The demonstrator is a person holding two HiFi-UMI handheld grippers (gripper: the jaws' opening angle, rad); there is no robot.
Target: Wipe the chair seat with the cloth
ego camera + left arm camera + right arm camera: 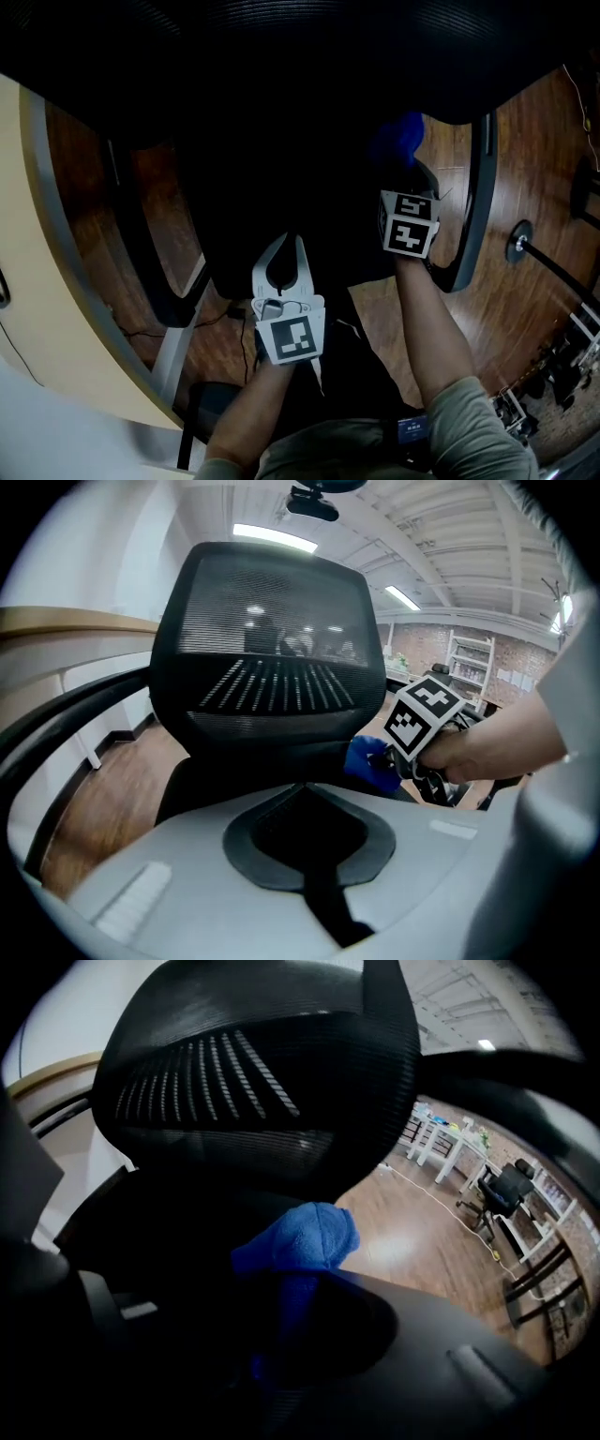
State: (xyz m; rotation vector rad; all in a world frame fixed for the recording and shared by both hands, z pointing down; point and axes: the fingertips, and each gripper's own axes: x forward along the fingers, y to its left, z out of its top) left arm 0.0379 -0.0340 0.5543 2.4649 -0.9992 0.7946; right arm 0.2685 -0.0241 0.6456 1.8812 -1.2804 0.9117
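The black chair seat [281,169] fills the middle of the head view, with its mesh backrest [267,658] beyond it. A blue cloth [398,139] is bunched at the seat's right side. My right gripper [405,167] is shut on it and points steeply down. The right gripper view shows the cloth [300,1241] sticking out past the dark jaws of the right gripper [281,1312]. My white left gripper [291,239] hovers over the seat's front edge, shut with nothing in it. In the left gripper view the left gripper [302,789] faces the backrest, with the cloth [370,761] at the right.
Black armrests flank the seat, one on the right [473,206] and one on the left [155,253]. A pale curved desk [37,309] runs along the left. Wooden floor [534,169] lies to the right with a black stand [518,241] on it. Other office chairs [506,1190] stand far off.
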